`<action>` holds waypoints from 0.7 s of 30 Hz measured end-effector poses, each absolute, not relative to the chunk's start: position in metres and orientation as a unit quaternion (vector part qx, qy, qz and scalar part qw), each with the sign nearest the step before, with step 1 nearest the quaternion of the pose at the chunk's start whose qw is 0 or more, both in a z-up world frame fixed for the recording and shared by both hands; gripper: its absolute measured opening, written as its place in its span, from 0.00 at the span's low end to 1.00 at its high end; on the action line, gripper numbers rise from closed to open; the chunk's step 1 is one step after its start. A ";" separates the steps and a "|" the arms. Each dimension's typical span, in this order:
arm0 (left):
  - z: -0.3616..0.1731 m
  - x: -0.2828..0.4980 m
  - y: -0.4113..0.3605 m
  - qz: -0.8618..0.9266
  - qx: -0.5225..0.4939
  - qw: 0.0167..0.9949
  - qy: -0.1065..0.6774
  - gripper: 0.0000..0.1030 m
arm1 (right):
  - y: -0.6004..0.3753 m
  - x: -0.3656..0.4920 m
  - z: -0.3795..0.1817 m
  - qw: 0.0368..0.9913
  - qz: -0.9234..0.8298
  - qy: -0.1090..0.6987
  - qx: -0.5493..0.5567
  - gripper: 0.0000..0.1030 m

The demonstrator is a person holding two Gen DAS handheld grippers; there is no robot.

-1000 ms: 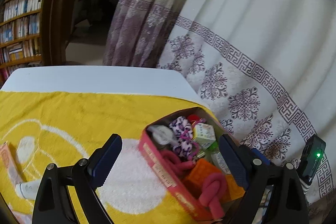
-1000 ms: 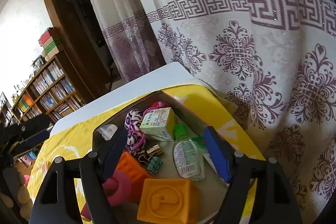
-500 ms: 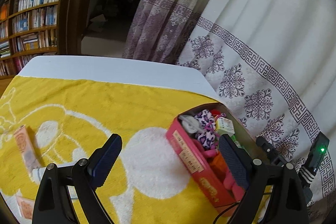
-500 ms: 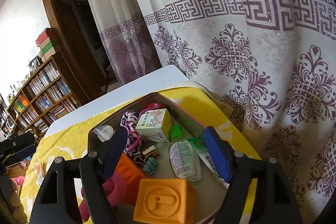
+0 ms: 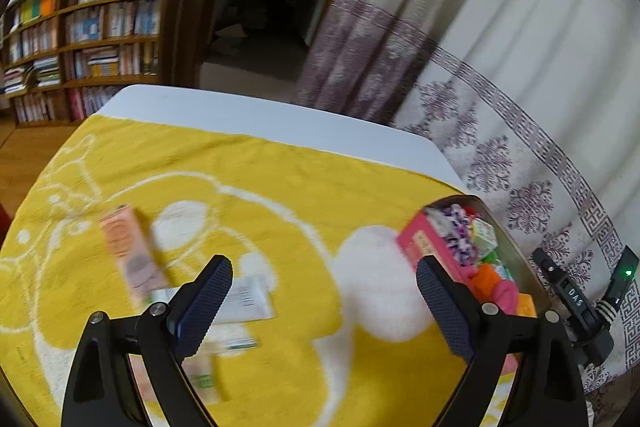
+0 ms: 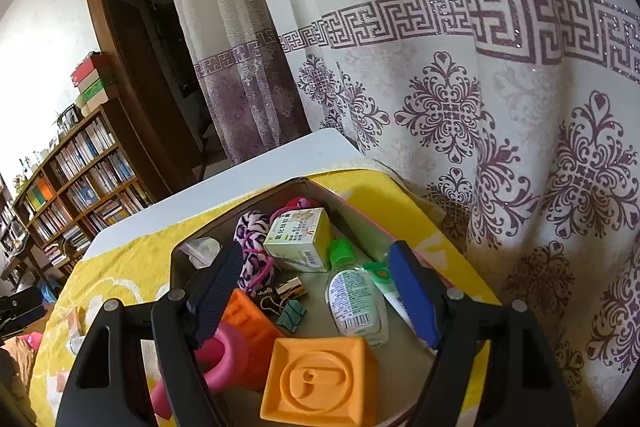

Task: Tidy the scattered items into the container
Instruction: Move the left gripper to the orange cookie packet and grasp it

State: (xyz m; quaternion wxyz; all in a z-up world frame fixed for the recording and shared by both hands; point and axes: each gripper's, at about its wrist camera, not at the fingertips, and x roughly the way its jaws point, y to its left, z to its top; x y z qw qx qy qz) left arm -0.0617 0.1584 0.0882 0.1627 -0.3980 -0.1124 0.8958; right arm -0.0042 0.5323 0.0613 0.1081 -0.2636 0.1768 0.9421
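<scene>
A: Left gripper (image 5: 324, 301) first. Jaws spread wide, nothing between them, held over the yellow towel (image 5: 256, 187).

B: Nearest to it?

A: Below the left finger, a blurred small box with green print (image 5: 208, 371), lying flat. Just beyond, a white tube (image 5: 244, 297) flat on the towel, partly behind that finger. Then a long pink box (image 5: 130, 251), flat, its near end touching or overlapping the tube; blur makes it hard to tell which.

B: And the container?

A: Pink-sided box (image 5: 424, 247) at the towel's right edge, well apart from those three items, already packed.

B: Right gripper?

A: Right gripper (image 6: 320, 291) hangs directly above the open box (image 6: 352, 223), jaws spread, gripping nothing. Nearest the camera, an orange block (image 6: 320, 383) with a round emblem on top. Left of it a pink ring toy (image 6: 224, 347) against a second orange block (image 6: 248, 319).

B: Further in?

A: A clear bottle with a green cap (image 6: 352, 295) lying on its side, a white and green tube (image 6: 394, 293) beside it under the right finger. Binder clips (image 6: 286, 307) in the middle. Then a pale green carton (image 6: 300, 239), and a purple-and-white plush rope (image 6: 252, 251) to its left.

B: Background?

A: White table (image 5: 260, 117) past the towel, patterned curtain (image 6: 460, 107), bookshelf (image 5: 84, 39) far left
</scene>
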 end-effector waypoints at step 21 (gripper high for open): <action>0.043 -0.029 0.041 0.891 -0.430 0.091 -0.112 0.92 | 0.458 0.007 0.091 0.043 0.953 0.139 -0.266 0.77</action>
